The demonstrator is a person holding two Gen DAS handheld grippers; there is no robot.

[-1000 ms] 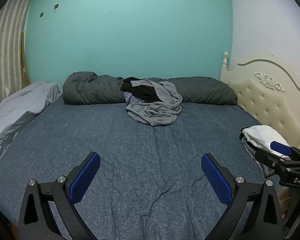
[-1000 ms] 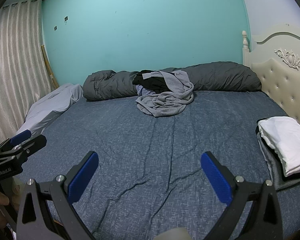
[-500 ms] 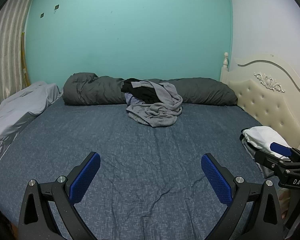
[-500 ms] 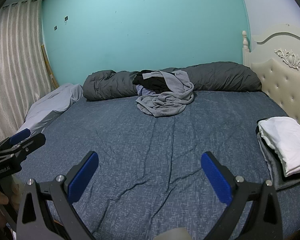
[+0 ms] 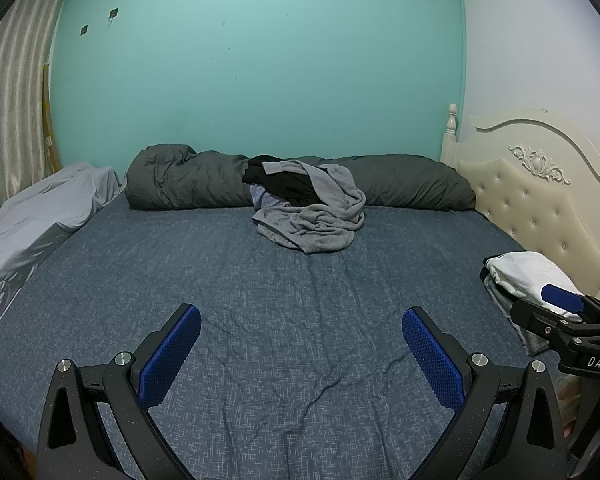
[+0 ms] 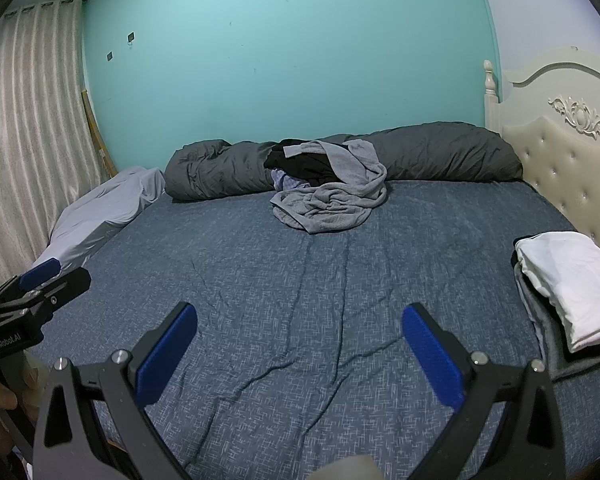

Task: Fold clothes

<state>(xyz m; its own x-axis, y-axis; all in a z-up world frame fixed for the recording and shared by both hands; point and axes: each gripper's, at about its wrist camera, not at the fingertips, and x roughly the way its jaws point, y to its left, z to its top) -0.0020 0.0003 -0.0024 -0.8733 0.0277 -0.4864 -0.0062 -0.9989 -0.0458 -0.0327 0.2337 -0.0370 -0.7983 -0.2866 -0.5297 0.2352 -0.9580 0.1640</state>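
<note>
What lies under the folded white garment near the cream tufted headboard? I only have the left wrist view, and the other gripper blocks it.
Observer: The right wrist view shows the folded white garment whole, stacked on a folded grey garment.
Operator: Is the right gripper holding anything?
Observer: No. The right gripper is open and empty above the blue woven bedsheet.

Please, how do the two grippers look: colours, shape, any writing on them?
Both are matte black frames with silver bolts and long fingers faced in textured blue pads. The left gripper reads "GenRobot.AI" in the right wrist view; the right gripper reads "DAS" in the left wrist view.
</note>
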